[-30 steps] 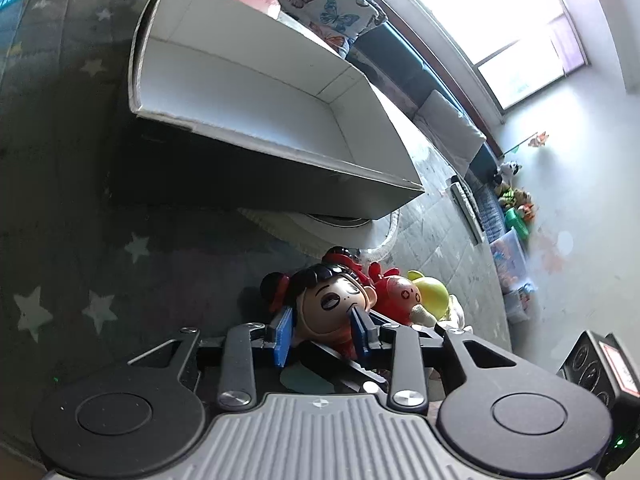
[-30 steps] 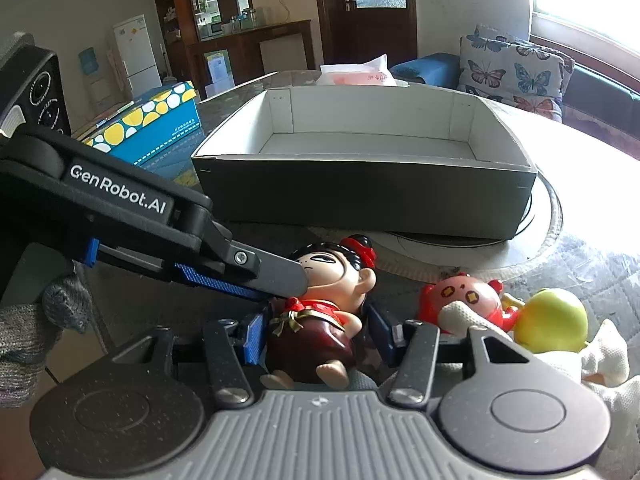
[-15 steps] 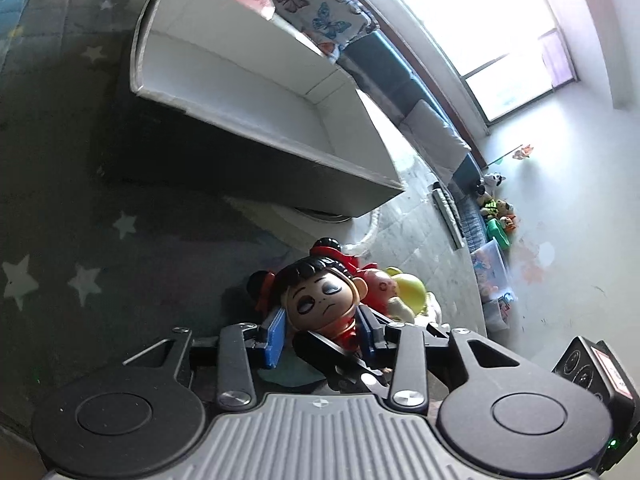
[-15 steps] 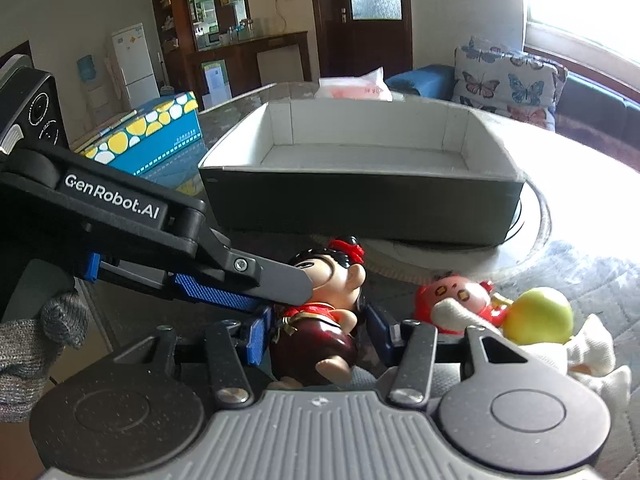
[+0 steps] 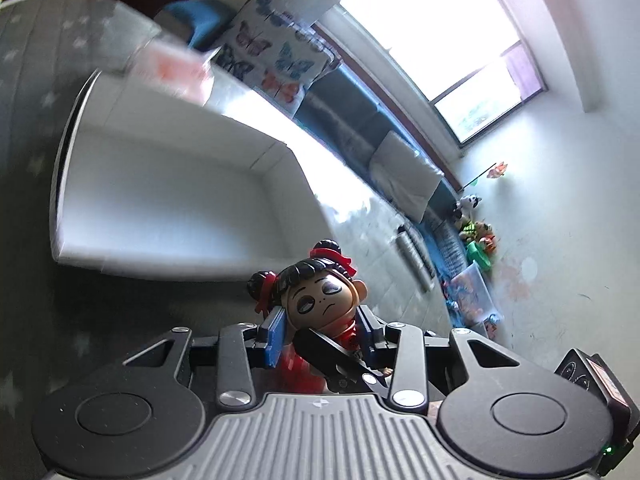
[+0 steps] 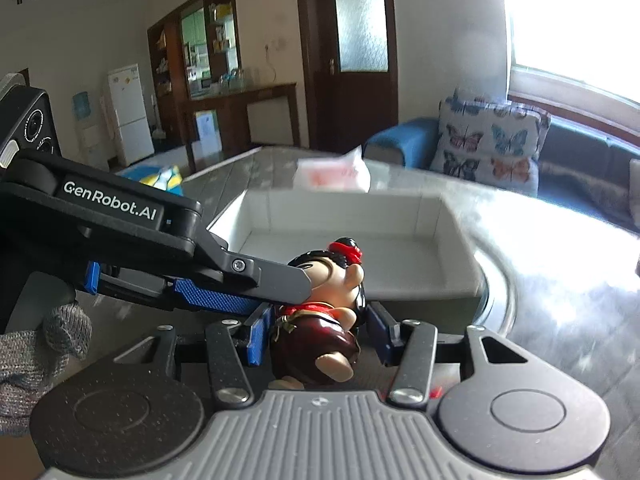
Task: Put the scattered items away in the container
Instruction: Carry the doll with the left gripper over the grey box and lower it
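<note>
Figurine (image 6: 316, 320) of a child with red hair ties, raised clear of the table between both tools and just short of the white-lined box (image 5: 168, 184). The right gripper (image 6: 316, 334) clamps its dark red body; the left gripper (image 5: 320, 326) has its pads at the head, after its jaws have just been opening, and firm contact there cannot be confirmed. Good practice, as judged: keep the body grip firm, clear the near rim, and release low over the box floor.
</note>
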The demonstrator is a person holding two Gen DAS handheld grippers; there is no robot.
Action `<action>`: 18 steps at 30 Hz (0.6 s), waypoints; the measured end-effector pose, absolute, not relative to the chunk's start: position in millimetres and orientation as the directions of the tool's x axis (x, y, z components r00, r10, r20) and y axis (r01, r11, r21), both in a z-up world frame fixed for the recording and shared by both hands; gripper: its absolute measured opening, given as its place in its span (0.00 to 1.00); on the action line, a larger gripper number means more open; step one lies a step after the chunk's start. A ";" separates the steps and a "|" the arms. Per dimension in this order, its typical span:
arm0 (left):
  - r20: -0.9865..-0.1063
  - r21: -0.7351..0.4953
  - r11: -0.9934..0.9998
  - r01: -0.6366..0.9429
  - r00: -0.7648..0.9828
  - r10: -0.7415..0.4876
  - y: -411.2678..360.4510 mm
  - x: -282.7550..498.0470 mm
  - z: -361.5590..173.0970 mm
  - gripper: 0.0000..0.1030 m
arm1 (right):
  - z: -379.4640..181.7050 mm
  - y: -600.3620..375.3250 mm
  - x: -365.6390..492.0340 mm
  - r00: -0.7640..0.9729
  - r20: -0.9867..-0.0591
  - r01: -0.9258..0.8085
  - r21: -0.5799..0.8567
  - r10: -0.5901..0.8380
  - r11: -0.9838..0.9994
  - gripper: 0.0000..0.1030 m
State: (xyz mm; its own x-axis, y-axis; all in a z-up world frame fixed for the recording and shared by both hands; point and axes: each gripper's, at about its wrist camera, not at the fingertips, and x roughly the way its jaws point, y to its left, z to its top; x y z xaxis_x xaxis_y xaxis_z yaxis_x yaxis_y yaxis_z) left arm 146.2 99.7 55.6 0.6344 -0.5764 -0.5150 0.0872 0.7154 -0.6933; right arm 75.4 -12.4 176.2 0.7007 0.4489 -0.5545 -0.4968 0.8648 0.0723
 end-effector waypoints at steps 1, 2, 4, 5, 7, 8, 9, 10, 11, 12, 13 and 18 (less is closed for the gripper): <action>-0.511 -0.690 0.718 0.092 0.640 -0.574 99.4 153.6 59.3 0.39 | 178.8 -12.2 79.9 0.707 -0.549 -0.495 0.067 0.447 0.866 0.50; -0.509 -0.685 0.722 0.098 0.644 -0.571 100.1 161.3 63.5 0.39 | 183.1 -10.9 89.3 0.715 -0.542 -0.493 0.057 0.441 0.868 0.50; -0.506 -0.679 0.727 0.104 0.651 -0.566 100.2 178.8 67.7 0.39 | 188.3 -8.9 106.3 0.728 -0.533 -0.484 0.044 0.431 0.874 0.50; -0.508 -0.676 0.730 0.103 0.652 -0.563 99.9 187.6 68.3 0.39 | 190.1 -8.5 115.6 0.733 -0.530 -0.481 0.039 0.426 0.876 0.50; -0.507 -0.669 0.735 0.106 0.657 -0.557 99.3 208.1 69.1 0.39 | 191.6 -5.8 135.6 0.740 -0.526 -0.471 0.039 0.419 0.881 0.50; -0.512 -0.667 0.738 0.099 0.659 -0.551 98.6 218.2 67.6 0.39 | 190.2 -4.0 146.1 0.739 -0.528 -0.468 0.043 0.417 0.883 0.50; -0.516 -0.662 0.743 0.097 0.660 -0.546 99.2 225.9 64.4 0.39 | 189.0 -3.1 153.9 0.738 -0.531 -0.465 0.048 0.416 0.884 0.50; -0.521 -0.654 0.750 0.099 0.659 -0.542 98.5 236.2 61.7 0.39 | 186.5 -2.1 168.3 0.735 -0.539 -0.456 0.056 0.411 0.888 0.50; -0.530 -0.653 0.752 0.088 0.656 -0.537 97.9 246.1 57.3 0.39 | 182.4 -0.7 178.6 0.730 -0.550 -0.450 0.059 0.405 0.891 0.50; -0.538 -0.652 0.754 0.080 0.653 -0.534 97.8 255.0 52.2 0.39 | 179.7 0.4 185.9 0.727 -0.557 -0.446 0.063 0.402 0.893 0.50; -0.547 -0.645 0.760 0.080 0.647 -0.531 97.1 263.9 47.2 0.39 | 173.0 1.1 198.8 0.719 -0.571 -0.438 0.071 0.397 0.896 0.50; -0.577 -0.648 0.760 0.050 0.620 -0.533 97.6 301.7 22.4 0.39 | 150.4 1.4 238.3 0.683 -0.621 -0.407 0.112 0.383 0.907 0.50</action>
